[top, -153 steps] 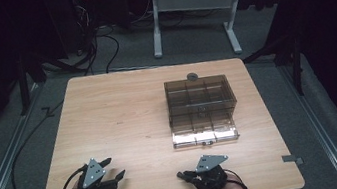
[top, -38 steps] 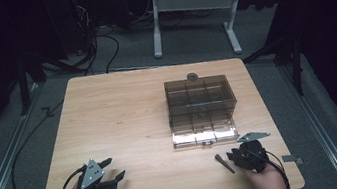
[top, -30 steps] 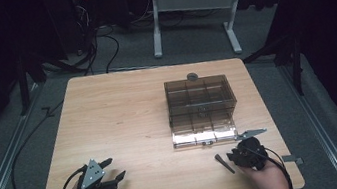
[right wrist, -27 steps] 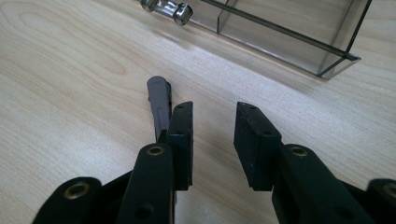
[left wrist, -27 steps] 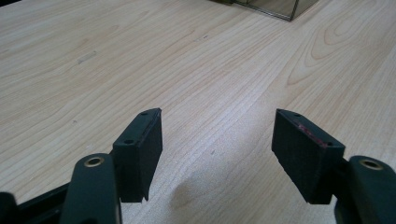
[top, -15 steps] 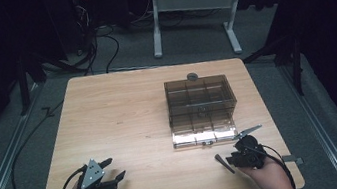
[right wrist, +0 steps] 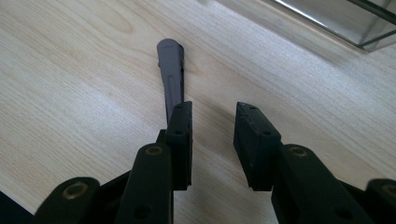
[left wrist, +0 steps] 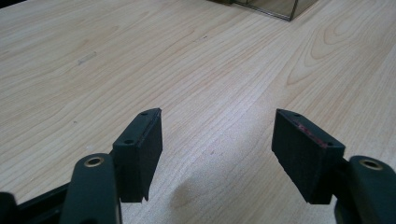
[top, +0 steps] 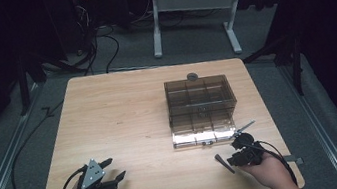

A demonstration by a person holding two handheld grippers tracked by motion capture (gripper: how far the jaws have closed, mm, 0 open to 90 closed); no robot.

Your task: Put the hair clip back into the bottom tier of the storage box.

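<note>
A dark grey, handle-like stick (top: pixel 224 163) (right wrist: pixel 170 77) lies flat on the wooden table (top: pixel 124 116) near the front right. My right gripper (top: pixel 232 158) (right wrist: pixel 215 112) is just right of it, rolled onto its side. Its jaws are open with a narrow gap and only bare wood between them. The stick runs beyond and partly behind the left jaw, outside the gap. My left gripper (top: pixel 114 168) (left wrist: pixel 217 121) rests at the front left, open wide over bare wood. A clear brown compartment box (top: pixel 201 107) stands right of centre, behind the right gripper.
A small dark round object (top: pixel 192 76) sits just behind the box. The box's corner (right wrist: pixel 355 23) is close ahead of the right gripper. A cable (top: pixel 15 168) trails off the table's left side, and a desk frame (top: pixel 190 0) stands beyond the far edge.
The right gripper has moved from the front middle to the front right and rolled onto its side. In the last second it only shifted slightly by the stick. The left gripper stayed still.
</note>
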